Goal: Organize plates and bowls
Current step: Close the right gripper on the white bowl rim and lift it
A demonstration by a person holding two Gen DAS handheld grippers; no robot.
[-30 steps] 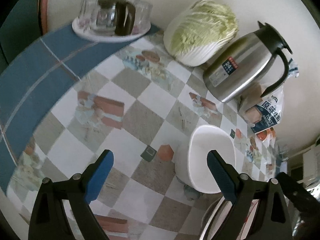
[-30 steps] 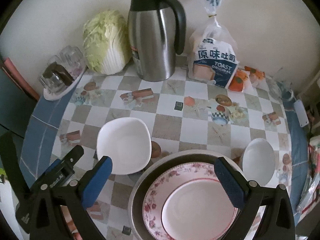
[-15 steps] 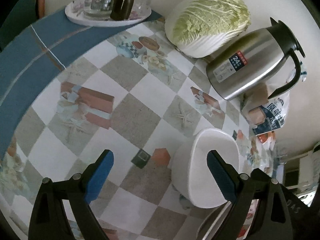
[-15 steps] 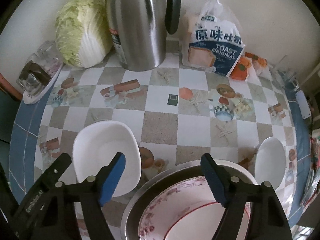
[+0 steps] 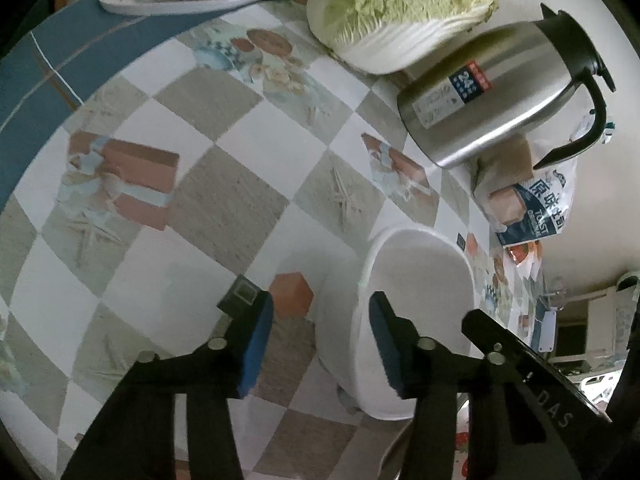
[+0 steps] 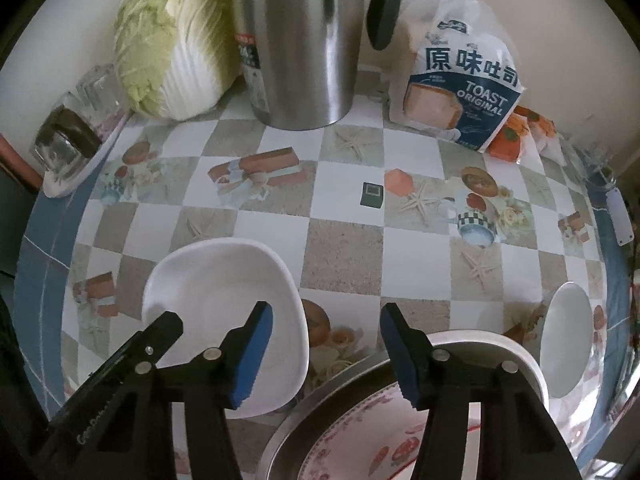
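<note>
White squarish bowl [image 5: 420, 300] sits on the checked table [image 5: 224, 208], and its near rim lies between the left gripper [image 5: 320, 336] fingers: blue right pad [image 5: 382, 340] over the bowl's inside, left pad [image 5: 256, 344] outside over the table. Fingers apart, not clamped; can't tell whether either pad touches the rim. The rim runs away from the camera, roughly along the fingers. The left gripper is the nearer one. The right gripper [image 6: 326, 354] hangs with fingers apart and nothing between them, just right of that same bowl [image 6: 224, 312] and above the metal basin [image 6: 360, 420].

Count:
- white bowls: 2, the second one [image 6: 566, 340] at the far right table edge
- floral plate [image 6: 372, 436] in the basin: 1
- basin: 1

Likely next: close on the rim and lift.
</note>
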